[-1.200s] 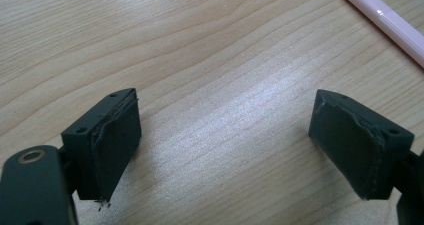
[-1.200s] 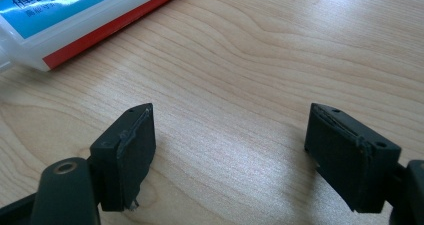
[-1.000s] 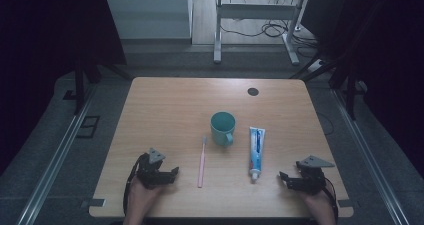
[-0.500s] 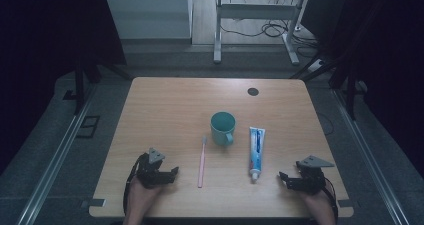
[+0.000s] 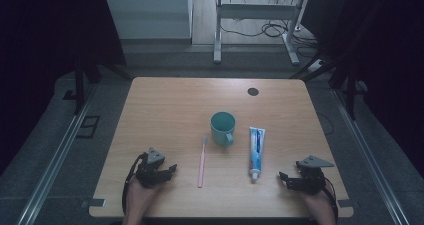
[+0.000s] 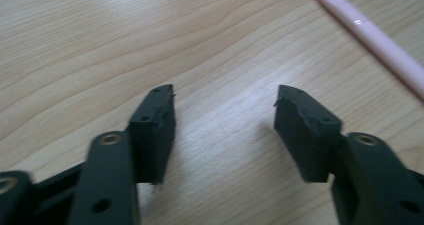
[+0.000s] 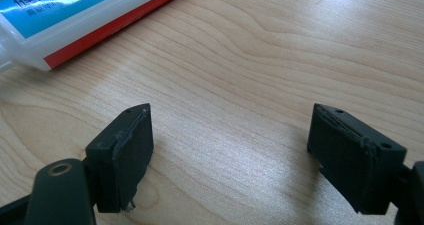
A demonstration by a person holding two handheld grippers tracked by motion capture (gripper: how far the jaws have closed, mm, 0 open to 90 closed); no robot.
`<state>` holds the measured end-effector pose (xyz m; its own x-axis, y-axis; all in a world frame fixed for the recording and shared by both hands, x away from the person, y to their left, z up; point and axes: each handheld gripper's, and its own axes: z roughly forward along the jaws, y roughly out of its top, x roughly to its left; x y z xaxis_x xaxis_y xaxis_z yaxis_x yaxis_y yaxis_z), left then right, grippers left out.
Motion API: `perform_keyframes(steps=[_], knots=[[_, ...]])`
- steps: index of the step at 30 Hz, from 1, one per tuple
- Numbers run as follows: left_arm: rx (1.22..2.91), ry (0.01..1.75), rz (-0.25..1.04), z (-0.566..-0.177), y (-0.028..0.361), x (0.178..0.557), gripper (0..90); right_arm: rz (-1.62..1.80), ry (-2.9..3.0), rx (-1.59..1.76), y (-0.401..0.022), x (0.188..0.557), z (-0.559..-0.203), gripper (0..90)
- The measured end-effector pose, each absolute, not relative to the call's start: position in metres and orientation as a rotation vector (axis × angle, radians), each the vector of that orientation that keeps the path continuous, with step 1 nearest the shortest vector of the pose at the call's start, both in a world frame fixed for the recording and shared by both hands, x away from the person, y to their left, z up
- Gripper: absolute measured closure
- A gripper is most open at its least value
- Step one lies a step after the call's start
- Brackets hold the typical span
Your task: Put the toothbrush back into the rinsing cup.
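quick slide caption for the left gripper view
Left gripper open over bare wooden table, pink toothbrush lying at upper right.

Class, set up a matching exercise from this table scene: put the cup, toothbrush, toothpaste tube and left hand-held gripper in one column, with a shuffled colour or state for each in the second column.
Things:
1. cup
2. toothbrush
3. toothpaste tube
4. left hand-held gripper

Descriptions:
A. pink, lying flat
B. jaws apart, nothing between them
C. teal, upright
D. white and blue, cap toward the person

Pairs: 1-C, 2-A, 3-D, 4-B

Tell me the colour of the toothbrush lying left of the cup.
Pale pink. The toothbrush shows best in the high view; its handle also crosses the left gripper view.
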<state>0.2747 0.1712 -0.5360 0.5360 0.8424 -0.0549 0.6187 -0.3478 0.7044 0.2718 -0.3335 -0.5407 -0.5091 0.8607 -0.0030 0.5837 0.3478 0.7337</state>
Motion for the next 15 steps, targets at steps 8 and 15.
perform_keyframes(steps=[8, 15], knots=[[2.081, 1.064, 0.373, -0.522, 0.158, 0.27, 80.9, 0.971, 2.228, 1.269, -0.333, 0.272, -0.541, 17.4], [2.083, 0.985, 0.301, -0.517, 0.136, 0.268, 89.5, 0.969, 2.23, 1.268, -0.333, 0.272, -0.541, 16.8]])
